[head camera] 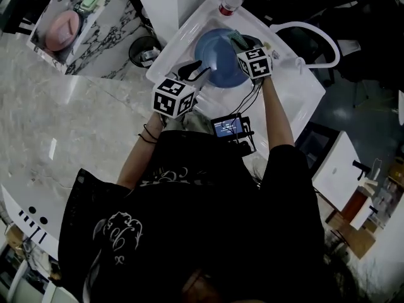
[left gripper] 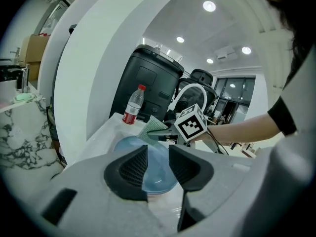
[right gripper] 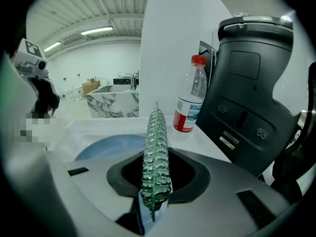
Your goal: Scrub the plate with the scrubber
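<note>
Centrally up top, the left gripper (head camera: pixel 197 74) clamps the lower-left rim of the blue plate (head camera: pixel 218 59); the right gripper (right gripper: pixel 157 181) pinches the green scrubber (right gripper: pixel 156 152) at its upper-right edge.

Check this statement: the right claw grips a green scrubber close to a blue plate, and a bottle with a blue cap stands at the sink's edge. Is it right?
Not quite. The bottle has a red cap, not a blue one, as the right gripper view shows. The rest holds: the right claw grips the green scrubber close to the blue plate, and the bottle stands at the sink edge.
</note>
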Tool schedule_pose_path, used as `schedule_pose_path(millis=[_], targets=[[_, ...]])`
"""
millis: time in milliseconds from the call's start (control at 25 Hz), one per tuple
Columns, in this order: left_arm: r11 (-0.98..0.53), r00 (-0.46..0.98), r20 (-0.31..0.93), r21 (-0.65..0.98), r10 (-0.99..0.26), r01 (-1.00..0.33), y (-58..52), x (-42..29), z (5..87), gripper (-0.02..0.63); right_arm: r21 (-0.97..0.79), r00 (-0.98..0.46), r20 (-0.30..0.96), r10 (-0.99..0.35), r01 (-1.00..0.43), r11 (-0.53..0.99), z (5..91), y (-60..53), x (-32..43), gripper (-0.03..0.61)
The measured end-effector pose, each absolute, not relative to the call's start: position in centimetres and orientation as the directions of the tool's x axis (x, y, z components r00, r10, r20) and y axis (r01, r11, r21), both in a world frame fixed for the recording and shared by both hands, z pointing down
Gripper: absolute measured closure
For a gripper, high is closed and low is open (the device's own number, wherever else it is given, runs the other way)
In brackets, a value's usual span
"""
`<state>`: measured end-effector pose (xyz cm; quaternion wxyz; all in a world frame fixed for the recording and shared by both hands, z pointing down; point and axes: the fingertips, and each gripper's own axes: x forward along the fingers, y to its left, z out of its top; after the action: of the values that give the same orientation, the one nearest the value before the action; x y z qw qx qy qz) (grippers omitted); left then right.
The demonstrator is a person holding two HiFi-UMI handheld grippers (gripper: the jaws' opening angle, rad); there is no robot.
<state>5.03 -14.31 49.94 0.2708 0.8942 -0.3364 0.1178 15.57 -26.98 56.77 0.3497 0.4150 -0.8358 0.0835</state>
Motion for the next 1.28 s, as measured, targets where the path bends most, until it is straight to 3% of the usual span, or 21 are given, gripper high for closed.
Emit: schedule_pose_path(millis=[280, 640, 1280], targets=[[-0.610, 0.722, 0.420, 0.390, -0.549, -0.690, -14.3, 4.5, 50.4, 0.468, 0.209, -0.364, 0.702, -0.612, -0.717, 0.665, 59.8, -28.2, 16.7, 0.488], [-0.573, 0.693, 0.446, 0.391, -0.566, -0.720, -14.7, 2.9, 51.5, 0.468, 0.135, -0.403, 0.698, -0.592, -0.738, 0.661, 60.9, -27.1, 15.8, 0.488], [-0.596, 0.715, 0.434, 0.396, -0.548, -0.698, -14.6, 4.2, 51.7, 0.468, -0.146, -0.613, 0.673, -0.414, -0.659, 0.738, 60.0, -17.3, 10.6, 0.488]])
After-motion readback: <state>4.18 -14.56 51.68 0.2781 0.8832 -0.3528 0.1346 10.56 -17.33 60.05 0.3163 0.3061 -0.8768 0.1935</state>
